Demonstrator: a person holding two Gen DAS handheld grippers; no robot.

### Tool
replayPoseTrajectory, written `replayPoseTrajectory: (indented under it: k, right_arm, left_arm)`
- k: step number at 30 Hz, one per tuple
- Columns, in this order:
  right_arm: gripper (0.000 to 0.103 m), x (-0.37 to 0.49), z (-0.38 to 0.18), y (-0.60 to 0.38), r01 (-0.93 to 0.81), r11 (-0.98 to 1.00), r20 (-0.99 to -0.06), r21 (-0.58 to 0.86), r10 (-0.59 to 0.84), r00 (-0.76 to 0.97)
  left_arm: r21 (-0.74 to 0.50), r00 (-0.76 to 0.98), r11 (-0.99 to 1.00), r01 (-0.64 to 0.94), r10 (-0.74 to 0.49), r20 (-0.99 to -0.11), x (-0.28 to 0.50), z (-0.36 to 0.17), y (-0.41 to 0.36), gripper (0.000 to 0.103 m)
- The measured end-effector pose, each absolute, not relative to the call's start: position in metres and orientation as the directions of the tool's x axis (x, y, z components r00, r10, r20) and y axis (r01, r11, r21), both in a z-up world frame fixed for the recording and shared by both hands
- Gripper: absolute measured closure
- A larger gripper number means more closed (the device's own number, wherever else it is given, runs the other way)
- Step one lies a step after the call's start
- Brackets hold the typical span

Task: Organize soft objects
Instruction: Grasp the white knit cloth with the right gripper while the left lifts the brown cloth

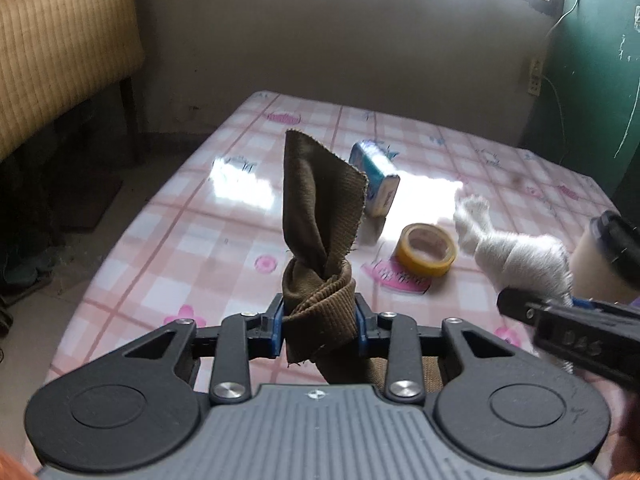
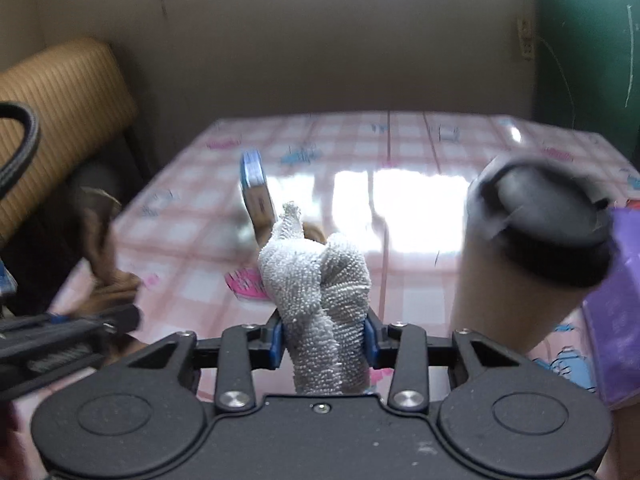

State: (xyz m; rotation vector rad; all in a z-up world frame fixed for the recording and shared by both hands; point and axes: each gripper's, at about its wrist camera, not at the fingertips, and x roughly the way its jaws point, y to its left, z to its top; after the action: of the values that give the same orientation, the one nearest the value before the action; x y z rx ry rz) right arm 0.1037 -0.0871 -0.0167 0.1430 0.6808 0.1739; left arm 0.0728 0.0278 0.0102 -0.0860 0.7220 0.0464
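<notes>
My left gripper is shut on a brown ribbed cloth that stands up twisted between the blue pads, above the pink checked table. My right gripper is shut on a white terry cloth, bunched between its pads. In the left wrist view the white cloth and the right gripper's finger show at the right. In the right wrist view the brown cloth and the left gripper show blurred at the left.
On the table lie a blue tissue pack and a yellow tape roll. A beige cup with a black lid stands at the right, by a purple item. A tan upholstered seat stands left of the table.
</notes>
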Motion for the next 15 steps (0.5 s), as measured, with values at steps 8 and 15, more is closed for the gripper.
replayPoseTrajectory:
  k: [8, 15]
  right_arm:
    - [0.057, 0.087, 0.026, -0.088, -0.136, 0.970, -0.580, 0.199, 0.229, 0.782]
    - [0.057, 0.082, 0.047, -0.091, -0.153, 0.972, -0.566, 0.176, 0.227, 0.792]
  left_arm:
    - [-0.052, 0.755, 0.996, -0.069, 0.018, -0.656, 0.077, 0.038, 0.023, 0.069]
    - [-0.043, 0.769, 0.997, -0.061, 0.020, -0.638, 0.082, 0.056, 0.022, 0.069]
